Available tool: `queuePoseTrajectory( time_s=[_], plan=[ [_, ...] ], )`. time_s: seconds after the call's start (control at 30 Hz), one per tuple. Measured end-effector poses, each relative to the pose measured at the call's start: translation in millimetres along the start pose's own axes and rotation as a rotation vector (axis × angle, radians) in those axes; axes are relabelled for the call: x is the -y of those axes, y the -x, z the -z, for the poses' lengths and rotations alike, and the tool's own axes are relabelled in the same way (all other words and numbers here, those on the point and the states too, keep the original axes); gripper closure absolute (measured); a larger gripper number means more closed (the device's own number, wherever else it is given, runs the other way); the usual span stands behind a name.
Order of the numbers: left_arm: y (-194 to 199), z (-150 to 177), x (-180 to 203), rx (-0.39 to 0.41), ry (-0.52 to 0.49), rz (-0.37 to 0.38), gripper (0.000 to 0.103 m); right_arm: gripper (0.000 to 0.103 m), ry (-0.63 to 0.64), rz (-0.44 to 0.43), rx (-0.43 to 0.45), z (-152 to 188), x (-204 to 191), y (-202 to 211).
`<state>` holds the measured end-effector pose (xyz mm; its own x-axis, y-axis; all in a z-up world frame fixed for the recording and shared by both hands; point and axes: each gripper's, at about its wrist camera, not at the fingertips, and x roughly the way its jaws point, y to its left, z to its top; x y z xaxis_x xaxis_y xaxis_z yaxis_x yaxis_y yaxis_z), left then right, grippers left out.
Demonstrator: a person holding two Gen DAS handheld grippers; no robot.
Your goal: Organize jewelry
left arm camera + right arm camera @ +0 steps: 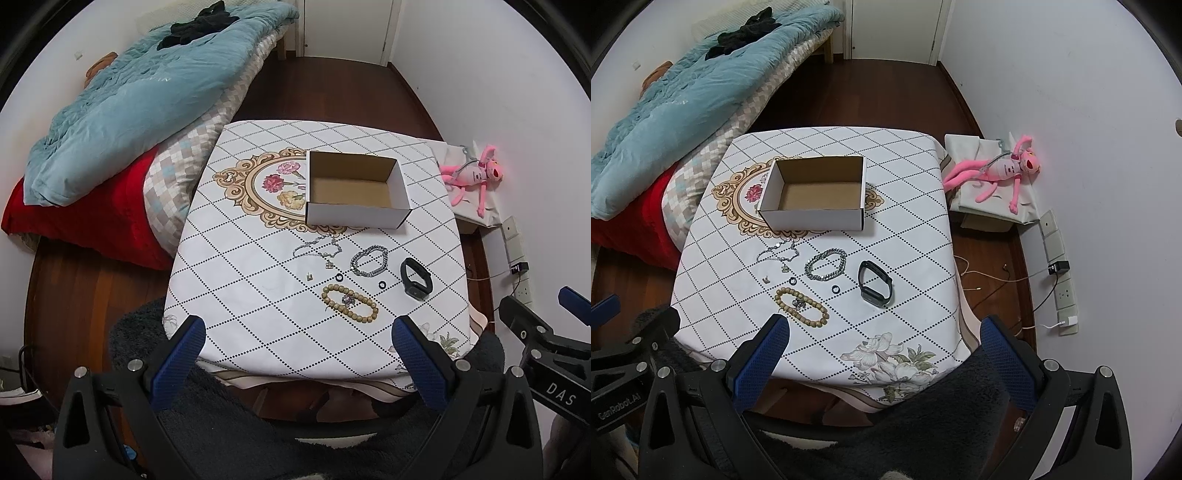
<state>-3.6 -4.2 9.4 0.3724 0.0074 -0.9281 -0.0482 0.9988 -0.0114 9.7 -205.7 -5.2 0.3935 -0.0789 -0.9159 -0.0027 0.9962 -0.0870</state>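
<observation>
Both tools are hanging back at the near edge of the counter [258, 192], nothing in either one. The left tool [297, 343] has its blue fingers spread wide apart and touches nothing; the right tool [884, 341] is spread just as wide, also holding nothing, hovering over the flower print at the counter's near edge.

Jewelry sits in a loose cluster in front of the tools, between them and the cardboard box [356, 192], which stands open-topped farther back on the counter, with nothing visible inside it.

Going left to right in the left wrist view: a tiny gold-ish piece [310, 276], maybe an earring, too small to tell for sure. Then a thin silver necklace [317, 248] with a little pendant, lying just in front of the box. Next a small dark ring [338, 277], then the tan bead bracelet [350, 304] with some small sparkly item inside its loop; that one is nearest the tools. Beside it, farther back, a chunky silver chain bracelet [369, 260], then a second dark ring [382, 284], and farthest right a black wristband [417, 278] with a screen.

All the pieces lie flat on the cloth, apart from both tools. Off to the right a pink plush toy [1004, 171] lies on a low box by the wall.
</observation>
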Motion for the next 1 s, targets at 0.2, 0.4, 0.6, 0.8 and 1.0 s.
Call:
queuePoseTrajectory(
  time_s=[0.2, 0.4, 0.6, 0.8, 1.0],
  plan=[
    [3.0, -0.8, 1.7, 0.007, 0.000, 0.010, 0.000, 0.000, -0.006, 0.000, 0.004, -1.0, 4.6, 3.0],
    [5.5, -0.9, 2.2, 0.011, -0.003, 0.016, 0.000, 0.000, -0.008, 0.002, 0.007, -1.3, 7.4, 5.0],
    [5.6, 0.0, 1.8, 0.012, -0.003, 0.017, 0.000, 0.000, -0.008, 0.002, 0.006, -1.1, 7.4, 5.7],
    [8.6, -0.5, 4.7, 0.015, -0.005, 0.021, 0.000, 0.000, -0.007, 0.002, 0.007, -0.5, 9.3, 7.0],
    [11.8, 0.3, 5.1, 0.019, -0.004, 0.028, 0.000, 0.000, -0.008, 0.000, 0.008, -1.0, 9.6, 7.2]
  ],
)
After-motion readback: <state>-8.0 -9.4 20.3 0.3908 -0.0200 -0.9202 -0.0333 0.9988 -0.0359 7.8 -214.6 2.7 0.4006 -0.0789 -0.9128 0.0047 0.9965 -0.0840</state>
